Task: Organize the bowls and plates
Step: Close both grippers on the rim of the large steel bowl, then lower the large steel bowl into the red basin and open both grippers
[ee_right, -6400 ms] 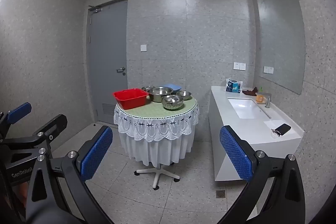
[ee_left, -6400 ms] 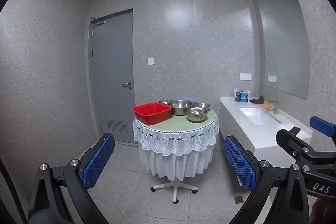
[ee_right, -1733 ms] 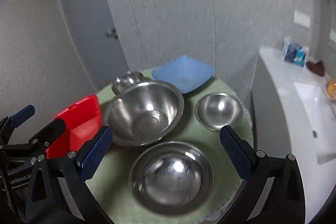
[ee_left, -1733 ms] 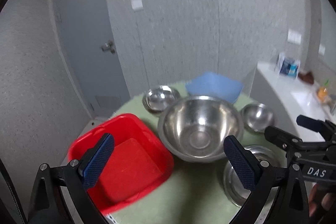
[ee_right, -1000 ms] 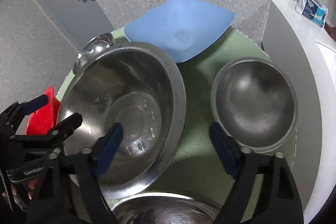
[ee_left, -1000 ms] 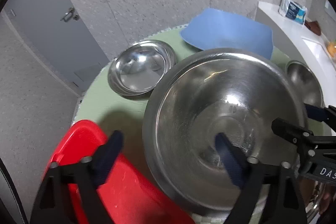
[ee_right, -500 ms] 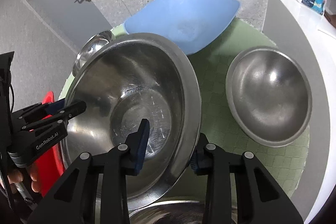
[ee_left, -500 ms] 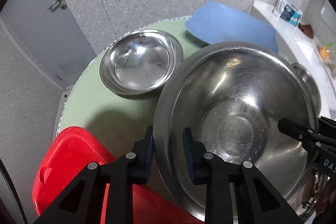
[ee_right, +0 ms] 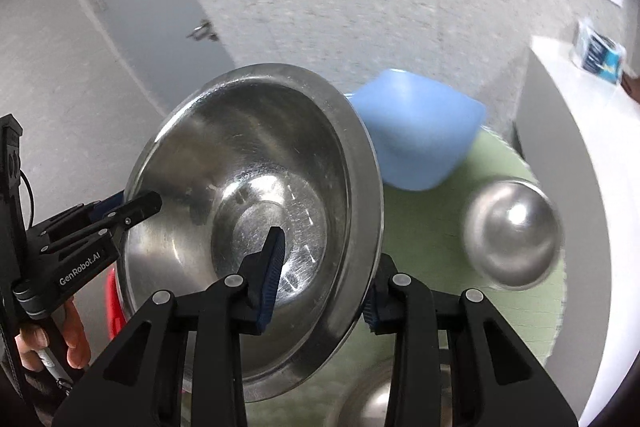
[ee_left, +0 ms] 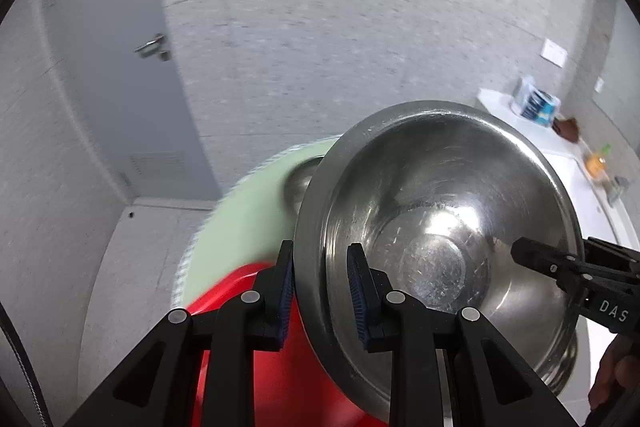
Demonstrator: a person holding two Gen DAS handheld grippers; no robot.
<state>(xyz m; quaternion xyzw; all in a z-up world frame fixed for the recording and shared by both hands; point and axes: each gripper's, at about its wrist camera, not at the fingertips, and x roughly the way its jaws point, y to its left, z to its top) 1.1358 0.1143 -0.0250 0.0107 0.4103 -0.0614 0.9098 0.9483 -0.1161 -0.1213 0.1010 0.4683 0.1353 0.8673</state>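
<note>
A large steel bowl (ee_left: pixel 440 227) is held up off the round table, gripped on both sides. My left gripper (ee_left: pixel 320 287) is shut on its left rim; my right gripper (ee_right: pixel 324 267) is shut on its right rim. The bowl also fills the right wrist view (ee_right: pixel 256 195). Each gripper shows in the other's view, the right one (ee_left: pixel 576 275) and the left one (ee_right: pixel 100 223). A blue plate (ee_right: pixel 420 131) and a small steel bowl (ee_right: pixel 512 231) lie on the green tablecloth (ee_right: pixel 420 223). Another steel bowl (ee_right: pixel 372 403) sits below. A steel dish (ee_left: pixel 300 183) is partly hidden behind the big bowl.
A red plastic basin (ee_left: pixel 272 367) sits under the bowl's left side. A white sink counter (ee_right: pixel 568 131) with a blue packet (ee_right: pixel 600 55) stands at the right. A grey door (ee_left: pixel 112 67) and tiled wall are behind the table.
Both grippers closed on opposite rims of the large steel bowl and lifted it off the table, tilting it up. The views are blurred from the motion.
</note>
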